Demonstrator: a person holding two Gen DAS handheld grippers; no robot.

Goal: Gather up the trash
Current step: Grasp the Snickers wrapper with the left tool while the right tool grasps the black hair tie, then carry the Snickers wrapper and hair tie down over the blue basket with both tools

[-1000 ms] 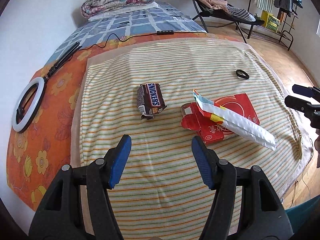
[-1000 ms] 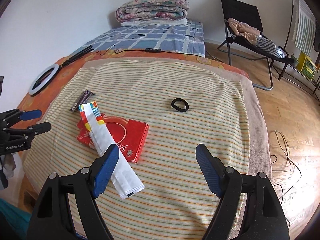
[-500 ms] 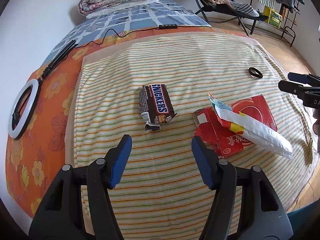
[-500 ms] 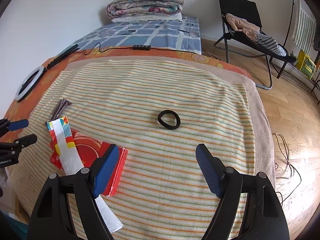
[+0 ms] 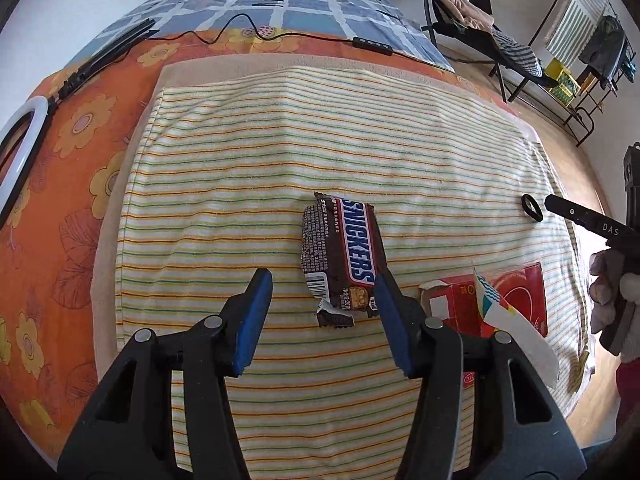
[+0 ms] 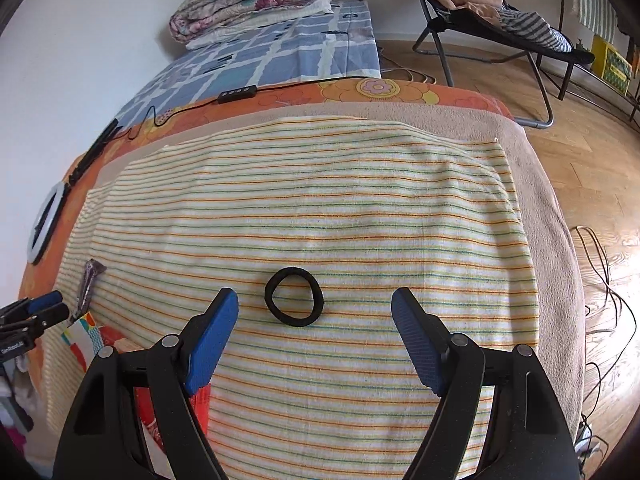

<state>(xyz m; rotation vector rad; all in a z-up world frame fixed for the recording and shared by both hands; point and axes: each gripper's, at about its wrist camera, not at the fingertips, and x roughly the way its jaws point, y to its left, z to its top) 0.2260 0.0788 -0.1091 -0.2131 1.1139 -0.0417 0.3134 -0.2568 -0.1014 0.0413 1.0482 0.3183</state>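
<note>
A brown Snickers wrapper [image 5: 342, 254] lies on the striped towel [image 5: 320, 152], just ahead of my open left gripper [image 5: 322, 320], whose right fingertip touches its edge. To its right lie a flattened red carton [image 5: 516, 294] and a white wrapper with a coloured end [image 5: 516, 326] across it. My right gripper [image 6: 316, 338] is open and empty, low over the towel, with a black hair band [image 6: 293, 297] just beyond and between its fingertips. The hair band also shows in the left wrist view [image 5: 532, 208].
The towel covers an orange flowered sheet [image 5: 72, 168] on a bed. A white ring light [image 5: 16, 160] with its stand and cable lies at the left. Folded quilts [image 6: 248, 0] sit at the far end. A black chair [image 6: 500, 12] stands on the wooden floor at the right.
Both grippers have moved forward and lower. The Snickers wrapper now sits at the left gripper's fingertips, and the hair band sits just ahead of the right gripper. Both stay open.
</note>
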